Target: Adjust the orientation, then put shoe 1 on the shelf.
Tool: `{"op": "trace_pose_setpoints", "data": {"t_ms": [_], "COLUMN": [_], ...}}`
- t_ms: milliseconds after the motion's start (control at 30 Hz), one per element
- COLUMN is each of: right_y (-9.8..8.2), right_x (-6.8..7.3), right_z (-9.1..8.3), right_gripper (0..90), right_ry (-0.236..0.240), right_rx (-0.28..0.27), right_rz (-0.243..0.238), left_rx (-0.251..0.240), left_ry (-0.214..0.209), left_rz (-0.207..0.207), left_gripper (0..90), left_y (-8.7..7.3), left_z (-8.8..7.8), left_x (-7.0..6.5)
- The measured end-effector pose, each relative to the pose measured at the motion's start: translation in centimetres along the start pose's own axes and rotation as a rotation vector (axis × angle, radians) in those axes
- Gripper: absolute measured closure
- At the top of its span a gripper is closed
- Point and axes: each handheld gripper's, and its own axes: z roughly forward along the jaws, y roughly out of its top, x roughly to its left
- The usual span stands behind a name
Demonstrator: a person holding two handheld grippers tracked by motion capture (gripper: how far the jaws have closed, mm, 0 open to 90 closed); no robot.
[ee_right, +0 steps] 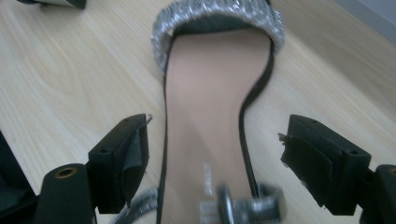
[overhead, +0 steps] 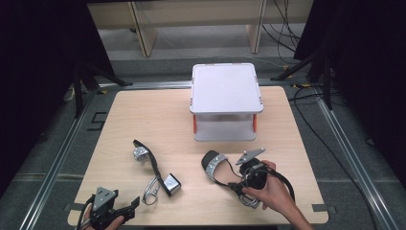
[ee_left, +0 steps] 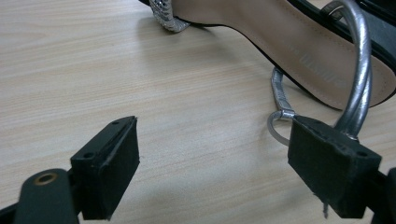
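Now, as I see it:
Right hand-held gripper (ee_right: pixel 215 154): jaws apart, straddling the right sandal (ee_right: pixel 210 116), no pad touching.
Left hand-held gripper (ee_left: pixel 215 163): jaws apart, near the left sandal (ee_left: pixel 280 42).
Worktop (overhead: pixel 143 110): carries both sandals.

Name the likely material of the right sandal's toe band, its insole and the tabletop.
Toe band: seemingly rhinestones or sequins, going by its glittery silver grain. Insole: smooth matte tan, probably faux leather. Tabletop: pale wood-grain streaks, likely laminate or wood.
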Motion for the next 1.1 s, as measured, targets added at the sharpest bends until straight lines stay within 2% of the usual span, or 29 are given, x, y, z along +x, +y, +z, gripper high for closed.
{"op": "trace_pose_setpoints", "data": {"t_ms": [67,100,133,167,300,333,400,433,500,533,633,733,1000,1100], "right_y": [0.6,0.7,0.8,0.9,1.2,1.2,1.3,1.2,1.0,0.9,0.8,0.9,0.7,0.6], "right_x": [0.2,0.0,0.1,0.1,-0.1,-0.1,-0.1,-0.1,0.0,0.1,0.2,0.3,-0.7,-0.7], "right_z": [0.7,1.2,1.6,2.1,3.0,3.1,3.5,3.7,3.9,4.0,4.0,3.9,3.3,3.5], "right_gripper": [23.7,24.4,25.1,25.7,28.7,29.6,32.5,33.6,36.0,36.2,40.7,41.3,42.5,42.1], "right_ry": [0.002,-0.006,-0.014,-0.020,0.016,0.015,0.035,0.032,0.023,0.021,0.013,0.007,0.006,0.009], "right_rx": [0.038,0.054,0.075,0.102,0.151,0.165,0.183,0.210,0.230,0.244,0.243,0.241,0.236,0.244], "right_rz": [-0.009,-0.042,-0.040,-0.048,-0.071,-0.075,-0.085,-0.090,-0.110,-0.104,-0.122,-0.130,-0.151,-0.122], "left_rx": [0.001,-0.005,0.003,-0.011,-0.008,0.002,-0.017,-0.017,-0.019,-0.019,-0.019,-0.014,-0.023,-0.019], "left_ry": [-0.002,-0.003,0.002,-0.004,-0.007,-0.008,-0.013,-0.016,-0.019,-0.019,-0.022,-0.015,-0.020,-0.018], "left_rz": [-0.001,-0.009,-0.003,-0.016,-0.012,0.001,-0.010,-0.010,-0.010,-0.011,-0.012,0.003,-0.010,-0.006], "left_gripper": [16.2,16.2,16.2,16.2,16.2,16.2,16.2,16.2,16.2,16.2,16.2,16.2,16.2,16.2], "left_y": [0.0,0.0,0.0,0.0,0.0,0.0,0.0,-0.1,-0.1,-0.1,-0.1,0.1,0.0,0.0], "left_z": [0.0,0.0,0.0,0.1,0.1,0.0,0.1,0.1,0.1,0.1,0.1,-0.1,-0.1,0.0], "left_x": [0.0,-0.1,0.0,-0.2,-0.2,-0.1,-0.3,-0.3,-0.3,-0.3,-0.3,-0.3,-0.3,-0.2]}}
